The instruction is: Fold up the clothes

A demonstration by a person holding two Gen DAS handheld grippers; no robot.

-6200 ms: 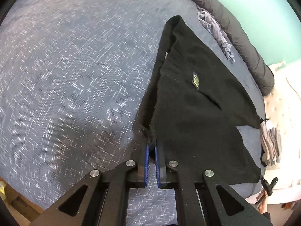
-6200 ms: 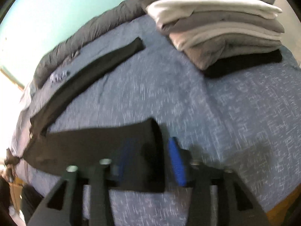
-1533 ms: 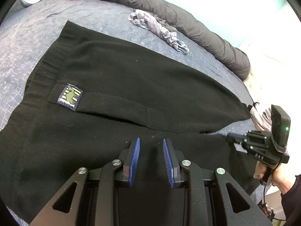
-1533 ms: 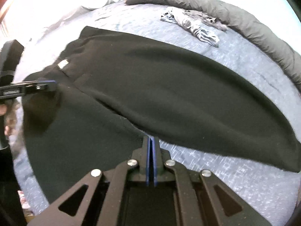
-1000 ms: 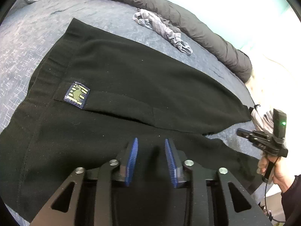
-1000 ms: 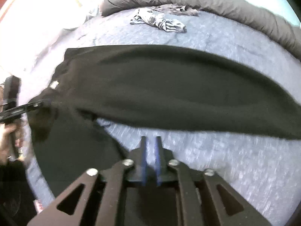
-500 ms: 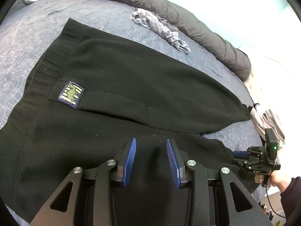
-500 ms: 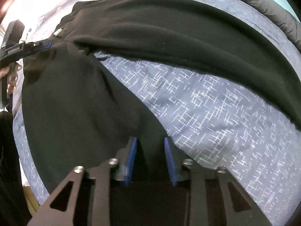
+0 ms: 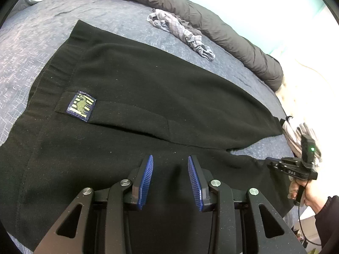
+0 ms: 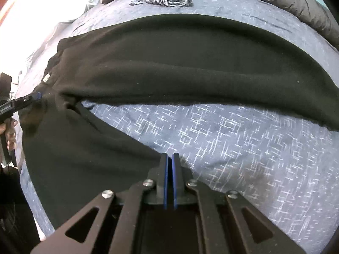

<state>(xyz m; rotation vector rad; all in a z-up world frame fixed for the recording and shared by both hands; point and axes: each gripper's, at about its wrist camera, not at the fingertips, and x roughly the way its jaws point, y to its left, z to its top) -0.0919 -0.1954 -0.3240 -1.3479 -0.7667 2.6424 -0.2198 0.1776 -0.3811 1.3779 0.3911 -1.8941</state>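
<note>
The black trousers (image 9: 148, 89) lie spread flat on the bed (image 9: 31, 48), waistband toward the left of the left wrist view, the two legs running off toward the right with a wedge of blue bedcover showing between them. Laying them out flat like this looks like the groundwork for a fold: one leg has to be carried over onto the other before the length can be halved

The right gripper (image 10: 170, 165) is clenched at the inner edge of the near leg, where the black cloth meets the bare bedcover. The blue pads are pressed nearly together and the hem runs right up to them, so it seems to have pinched a thin edge of the cloth, though the fold inside the pads is hidden. Gripping at that edge makes sense, since lifting there would let the near leg swing across to the far one

The left gripper (image 9: 170, 178) hovers over the seat of the trousers, just below the sewn label (image 9: 81, 105), its fingers parted with nothing between them and no pinch on the cloth. I judge it is placed there to take the upper part of the same leg, so both ends rise together and the leg does not twist

A crumpled checked garment (image 9: 180, 31) and a rolled grey duvet (image 9: 211, 21) lie well apart at the far side of the bed
</note>
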